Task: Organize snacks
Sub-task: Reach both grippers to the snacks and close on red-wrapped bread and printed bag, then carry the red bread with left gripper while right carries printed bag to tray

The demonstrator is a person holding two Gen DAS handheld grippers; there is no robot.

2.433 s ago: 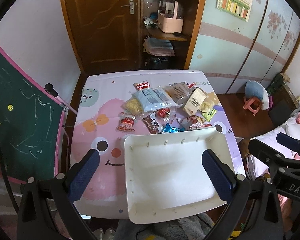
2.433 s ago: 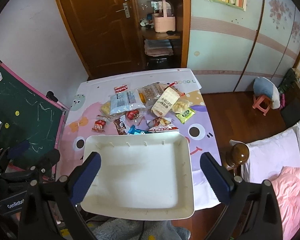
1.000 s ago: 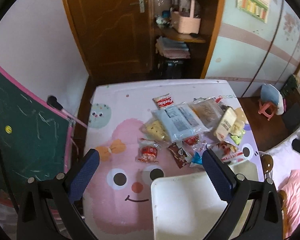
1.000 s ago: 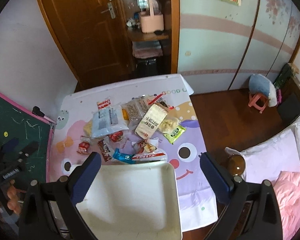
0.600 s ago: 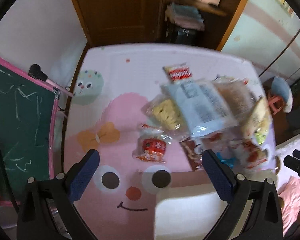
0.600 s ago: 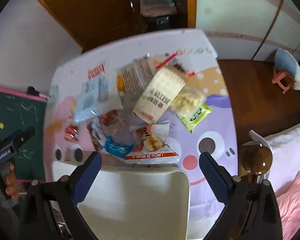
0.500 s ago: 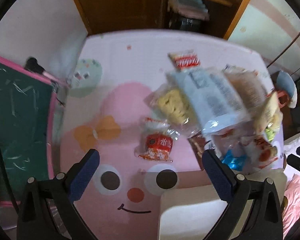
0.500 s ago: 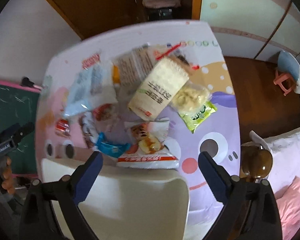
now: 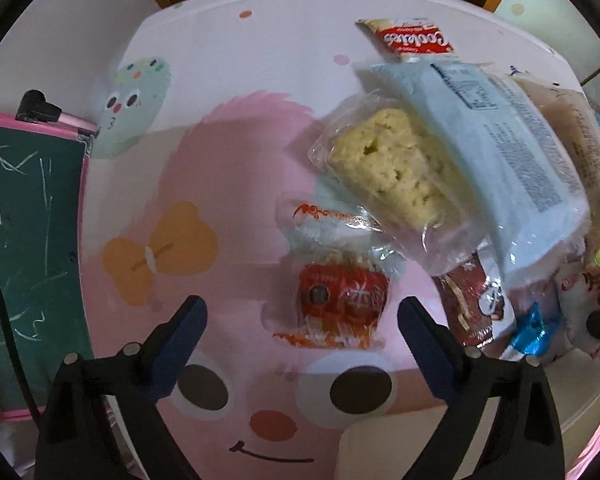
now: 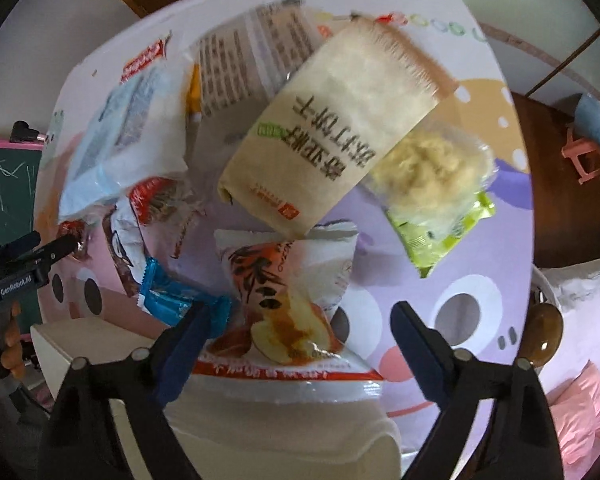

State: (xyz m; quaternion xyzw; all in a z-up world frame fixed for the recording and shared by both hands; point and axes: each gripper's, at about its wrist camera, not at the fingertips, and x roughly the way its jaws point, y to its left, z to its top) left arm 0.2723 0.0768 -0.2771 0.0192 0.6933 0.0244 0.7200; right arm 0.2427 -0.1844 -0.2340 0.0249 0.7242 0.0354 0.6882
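Observation:
My left gripper [image 9: 300,312] is open, its jaws either side of a small red-and-clear snack packet [image 9: 338,296] lying on the cartoon tablecloth. My right gripper [image 10: 300,320] is open over a white bread packet with orange print [image 10: 288,300] at the far rim of the white tray [image 10: 284,436]. The snack pile holds a clear pack of yellow puffs [image 9: 388,168], a light blue bag [image 9: 500,128], a red cookie packet [image 9: 412,40], a tan cracker bag [image 10: 332,128], a green packet [image 10: 440,232] and a blue wrapper [image 10: 176,296].
The table [image 9: 220,60] carries a pink and purple cartoon cloth. A green chalkboard [image 9: 24,240] stands off its left edge. The tray corner also shows in the left wrist view [image 9: 400,448]. A pink bed [image 10: 580,400] and a wooden knob [image 10: 544,332] lie on the right.
Both grippers have dropped down and forward toward the pile. The left now brackets the red packet and the right hovers over the bread packet. The snacks have not moved.

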